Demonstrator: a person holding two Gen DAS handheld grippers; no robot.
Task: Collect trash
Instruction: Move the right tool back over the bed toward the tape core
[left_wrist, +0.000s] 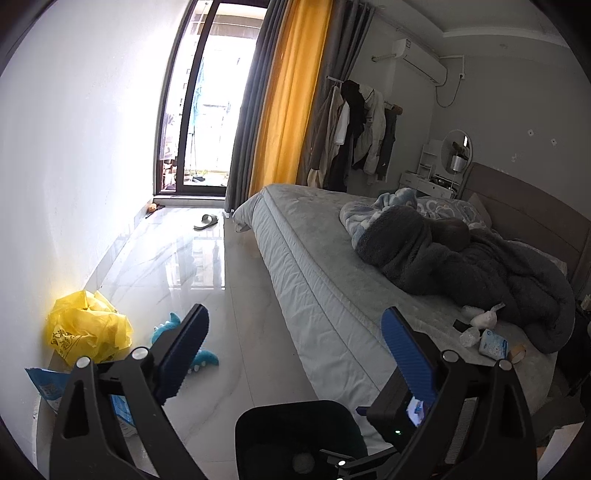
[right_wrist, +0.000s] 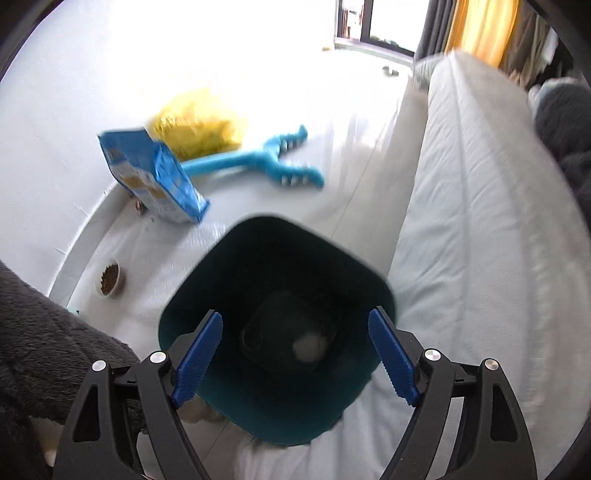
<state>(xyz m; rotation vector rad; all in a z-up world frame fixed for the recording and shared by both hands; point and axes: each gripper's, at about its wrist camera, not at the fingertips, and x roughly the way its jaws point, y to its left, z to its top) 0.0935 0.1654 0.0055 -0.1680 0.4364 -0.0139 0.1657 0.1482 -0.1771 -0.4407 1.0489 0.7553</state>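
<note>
A dark teal trash bin (right_wrist: 325, 266) stands on the floor beside the bed, with a white crumpled wad (right_wrist: 309, 347) lying inside it. My right gripper (right_wrist: 295, 354) is open and empty, held right above the bin's mouth. The bin's rim also shows in the left wrist view (left_wrist: 291, 417). My left gripper (left_wrist: 293, 338) is open and empty, pointed toward the bed edge. On the bed lie white crumpled wads (left_wrist: 484, 318), a clear plastic scrap (left_wrist: 470, 336), a blue-white tissue pack (left_wrist: 493, 343) and a tape roll (left_wrist: 516, 354).
A yellow plastic bag (left_wrist: 88, 326), a blue pet-food bag (right_wrist: 155, 173) and a blue dinosaur toy (right_wrist: 266, 157) lie on the floor by the wall. A bowl of kibble (right_wrist: 109, 277) sits near the wall. A grey blanket (left_wrist: 461, 266) is heaped on the bed (left_wrist: 325, 266). A slipper (left_wrist: 207, 220) lies near the window.
</note>
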